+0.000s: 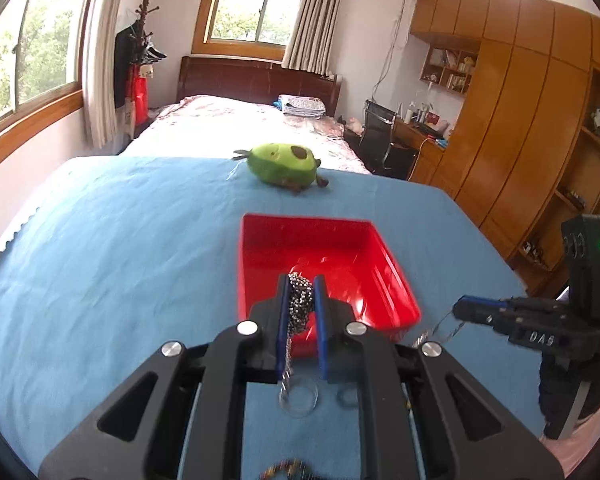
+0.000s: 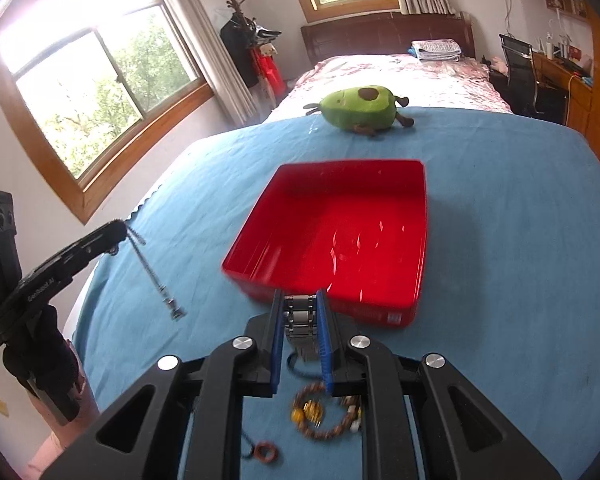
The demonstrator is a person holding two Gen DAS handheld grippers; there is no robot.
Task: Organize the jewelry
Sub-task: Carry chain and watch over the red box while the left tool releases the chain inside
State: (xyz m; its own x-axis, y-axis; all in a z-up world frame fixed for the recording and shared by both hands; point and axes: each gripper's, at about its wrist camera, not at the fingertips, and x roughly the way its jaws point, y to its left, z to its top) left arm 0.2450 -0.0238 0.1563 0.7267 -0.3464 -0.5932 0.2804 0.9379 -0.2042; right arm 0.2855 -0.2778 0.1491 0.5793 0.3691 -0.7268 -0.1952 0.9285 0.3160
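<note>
Jewelry: 2 pieces in transit, none visibly inside the red tray [image 2: 416, 216], whose floor looks bare apart from glare. Beaded silver chain [image 1: 300, 300] pinched between the blue pads of the left gripper [image 1: 301, 304], one end dangling below the jaws; seen from the right wrist as a hanging strand with a clasp at the bottom. Metal link bracelet [image 2: 300, 316] clamped in the right gripper [image 2: 300, 314], just short of the tray's near wall. Left on the blue cloth [image 1: 120, 240]: brown bead bracelet [image 2: 324, 412], small reddish ring [image 2: 265, 451], dark ring [image 1: 347, 399], clear ring [image 1: 299, 399]. Judged early in the task: nothing deposited yet, 4 pieces not yet picked up. Both grippers tilted downward toward the tray, left one off the tray's left side, right one at its near edge. Green avocado plush [image 2: 360, 108] beyond the tray, untouched.
</note>
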